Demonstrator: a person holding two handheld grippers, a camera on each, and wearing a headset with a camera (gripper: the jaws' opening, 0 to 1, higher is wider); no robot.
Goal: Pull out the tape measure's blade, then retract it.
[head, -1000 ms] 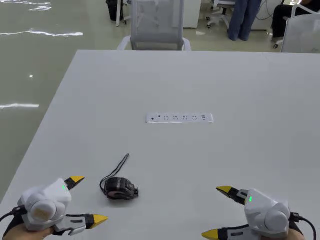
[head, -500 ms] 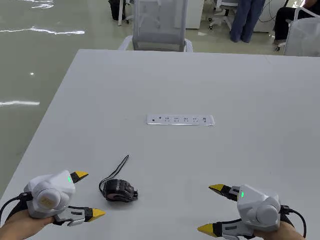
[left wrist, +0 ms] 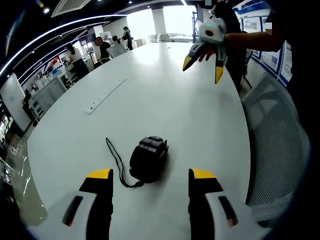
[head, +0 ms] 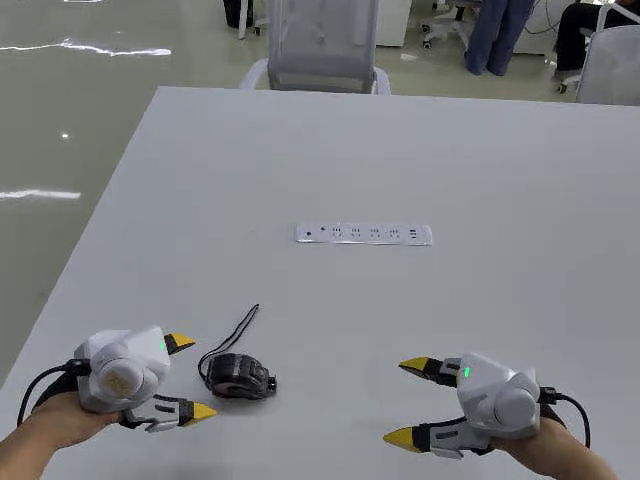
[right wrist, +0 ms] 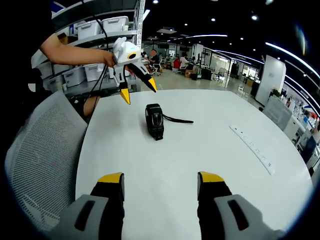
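A: Tape measure (head: 240,376), where is it?
B: Near the table's (head: 400,150) near-left corner, cord (head: 243,322) trailing. The left gripper (head: 192,377) has closed in just beside it, jaws spread and empty.
A: And the right gripper (head: 406,401)?
B: Nearer too, yet well apart from it, jaws spread, tips pointing leftward. Pulling hasn't begun.

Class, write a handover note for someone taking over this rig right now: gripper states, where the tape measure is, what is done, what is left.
Left gripper: open, empty, beside the tape measure, not touching.
Right gripper: open, empty, well off to its right.
Tape measure: on the white table, no blade out.
Done: nothing yet.
Left: grip the case, pull the blade out, retract it.
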